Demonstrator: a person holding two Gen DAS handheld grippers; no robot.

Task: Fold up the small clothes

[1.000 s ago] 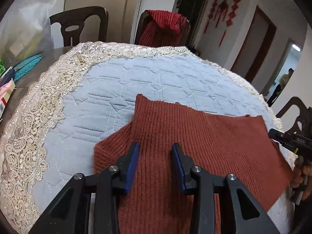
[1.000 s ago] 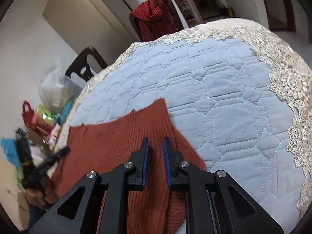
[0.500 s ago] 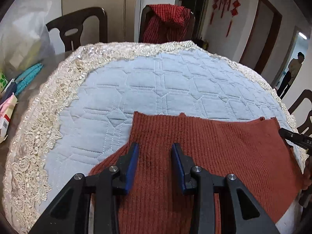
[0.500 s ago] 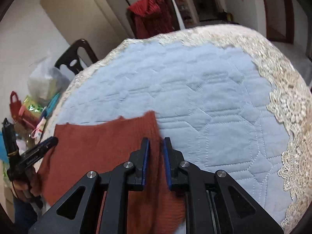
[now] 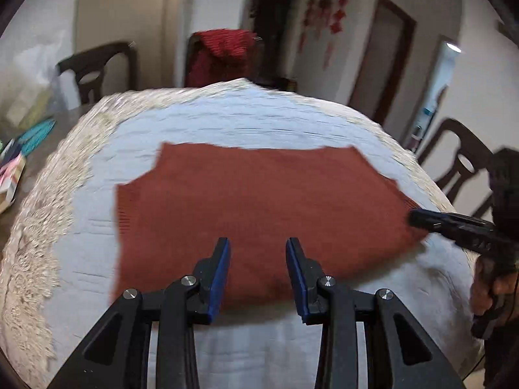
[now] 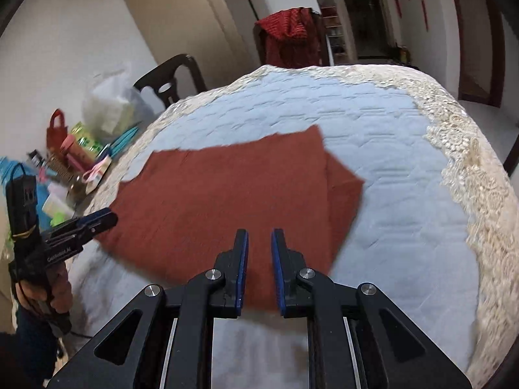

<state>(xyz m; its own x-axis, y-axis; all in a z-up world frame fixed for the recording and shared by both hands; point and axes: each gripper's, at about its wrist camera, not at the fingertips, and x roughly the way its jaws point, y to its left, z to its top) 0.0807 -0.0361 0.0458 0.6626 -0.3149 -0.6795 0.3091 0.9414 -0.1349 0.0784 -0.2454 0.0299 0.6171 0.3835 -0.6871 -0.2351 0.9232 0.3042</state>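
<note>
Rust knit garment (image 5: 259,207) lies spread flat on the blue quilted cloth (image 5: 227,123) over the round table, toward the near side, near edge close to both grippers. Right end shows a layer folded over, with an angled flap (image 6: 345,181) sticking out past it. Left gripper (image 5: 258,259) hangs over the garment's near edge, blue-padded fingers (image 5: 220,272) spread wide, nothing between them. Right gripper (image 6: 259,256) sits over the near edge at the other end, fingers (image 6: 242,259) parted by a narrow gap, cloth visible through the gap below; nothing pinched that I can see. Whether either tip touches the knit, cannot tell. From the left camera the right gripper's tip shows at the garment's right corner, person's hand (image 5: 489,288) on its handle. Lace border (image 6: 470,168) rings the quilt. Red garment (image 5: 223,55) draped over a far chair; second dark chair (image 5: 97,68) to its left. Clutter of bags and packets (image 6: 81,149) on the table's left side. Both views motion-blurred.
</note>
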